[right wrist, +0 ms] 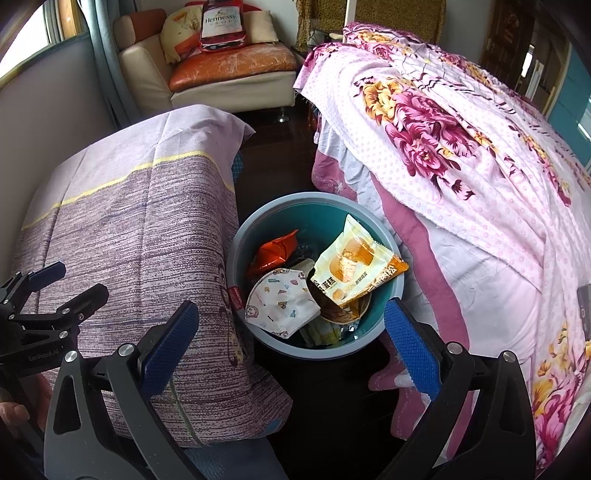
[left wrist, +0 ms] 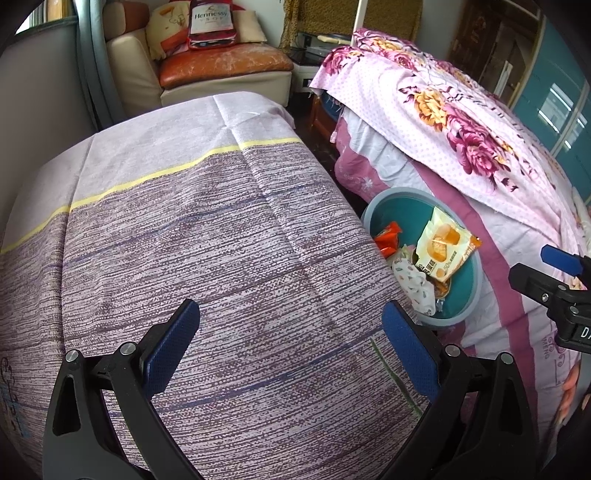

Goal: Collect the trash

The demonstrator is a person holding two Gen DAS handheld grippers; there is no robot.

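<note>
Bedroom scene: narrow dark floor gap (right wrist: 280, 162) runs between a cloth-covered table on the left and a bed on the right. Table cloth (left wrist: 221, 258) is purple-grey streaked with one yellow stripe; its right edge drops off just beside the bin, and the cloth hangs down past the bin rim in the right wrist view. Bed (right wrist: 480, 206) carries a pink floral sheet over a pink-and-white quilt that hangs down to touch the bin's far side. Beige armchair (right wrist: 229, 70) with an orange cushion sits at the back, a Hennessy bag (right wrist: 221, 26) on it.

One round teal trash bin (right wrist: 258, 332) stands on the floor, wedged between table edge and bed. Inside, counted: one yellow cake wrapper (right wrist: 354, 266) on top leaning against the right rim, one orange wrapper (right wrist: 275, 251) toward the back left, one printed face mask (right wrist: 280, 302) at front left, one brown paper cup partly under the cake wrapper. More scraps underneath, too hidden to count.

Left gripper (left wrist: 291, 343) hovers over the table cloth, jaws wide apart, nothing between them. Right gripper (right wrist: 291, 343) hangs above the near rim of the bin, jaws wide apart, empty.
</note>
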